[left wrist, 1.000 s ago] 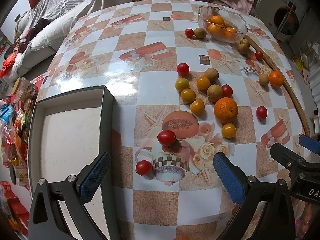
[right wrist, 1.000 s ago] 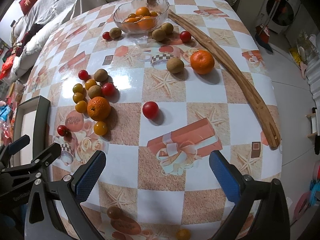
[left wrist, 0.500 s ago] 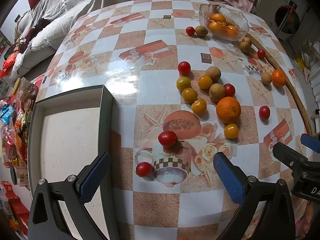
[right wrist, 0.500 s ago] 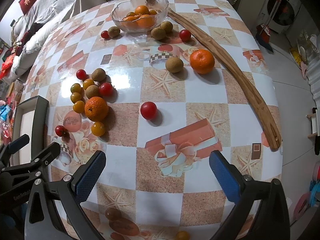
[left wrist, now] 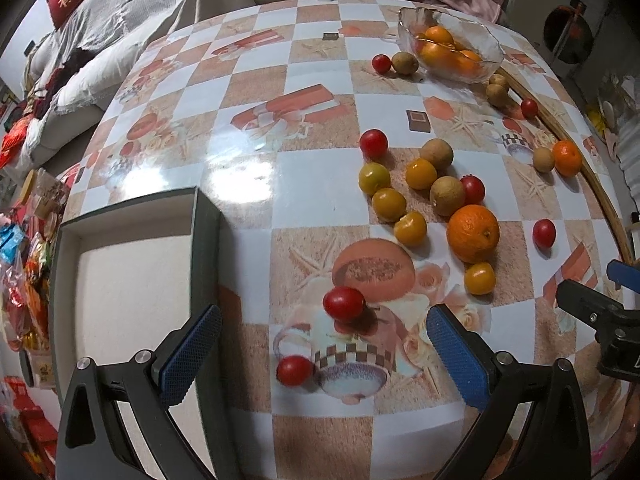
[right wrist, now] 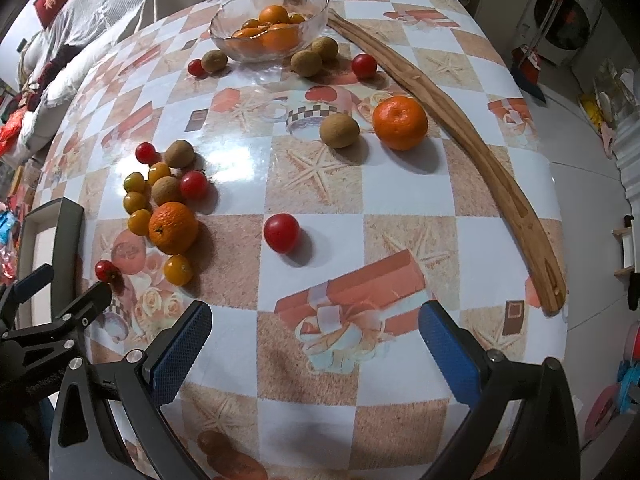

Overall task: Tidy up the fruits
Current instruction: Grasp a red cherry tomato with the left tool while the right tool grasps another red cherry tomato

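Loose fruit lies on the checked tablecloth: an orange point(left wrist: 473, 233), red cherry tomatoes point(left wrist: 343, 302), yellow tomatoes point(left wrist: 389, 203) and brown longans point(left wrist: 447, 196). My left gripper point(left wrist: 324, 356) is open and empty, with one red tomato point(left wrist: 294, 369) between its fingers' line and another just ahead. My right gripper point(right wrist: 316, 348) is open and empty over a printed gift box; a red tomato point(right wrist: 281, 233) lies ahead of it. A glass bowl point(right wrist: 240, 46) at the far side holds oranges. A second orange point(right wrist: 400, 122) sits beside a longan point(right wrist: 339, 131).
A dark-rimmed box with a white inside point(left wrist: 120, 280) sits at the table's left edge, beside my left gripper. A long curved wooden stick point(right wrist: 460, 132) lies along the right side. A sofa with blankets point(left wrist: 120, 8) stands behind the table.
Both grippers have moved slightly forward over the table, so the fruit sits a little nearer in each view. Both stay open and empty.
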`<state>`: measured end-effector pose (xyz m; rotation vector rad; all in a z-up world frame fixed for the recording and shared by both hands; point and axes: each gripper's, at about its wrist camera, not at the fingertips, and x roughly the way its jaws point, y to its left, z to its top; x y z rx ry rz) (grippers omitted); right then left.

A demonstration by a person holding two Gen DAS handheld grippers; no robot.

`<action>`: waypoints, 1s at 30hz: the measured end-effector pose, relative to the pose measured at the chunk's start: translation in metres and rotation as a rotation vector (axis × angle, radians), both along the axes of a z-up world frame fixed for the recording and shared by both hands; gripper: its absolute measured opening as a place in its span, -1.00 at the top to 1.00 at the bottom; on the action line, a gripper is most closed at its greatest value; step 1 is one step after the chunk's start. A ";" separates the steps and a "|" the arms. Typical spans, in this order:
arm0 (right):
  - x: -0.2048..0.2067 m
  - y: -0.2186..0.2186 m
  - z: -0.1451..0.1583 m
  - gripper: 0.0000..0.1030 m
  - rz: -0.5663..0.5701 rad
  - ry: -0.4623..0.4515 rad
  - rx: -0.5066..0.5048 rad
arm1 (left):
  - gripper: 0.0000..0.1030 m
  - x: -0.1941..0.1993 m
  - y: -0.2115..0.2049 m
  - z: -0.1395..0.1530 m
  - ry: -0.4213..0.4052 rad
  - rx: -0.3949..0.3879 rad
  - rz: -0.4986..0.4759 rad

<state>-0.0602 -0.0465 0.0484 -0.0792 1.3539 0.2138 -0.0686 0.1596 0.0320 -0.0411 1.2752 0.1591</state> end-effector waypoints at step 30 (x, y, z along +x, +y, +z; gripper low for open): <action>0.033 0.040 -0.017 0.55 0.113 -0.047 0.009 | 0.34 0.011 -0.003 -0.018 0.038 -0.133 -0.020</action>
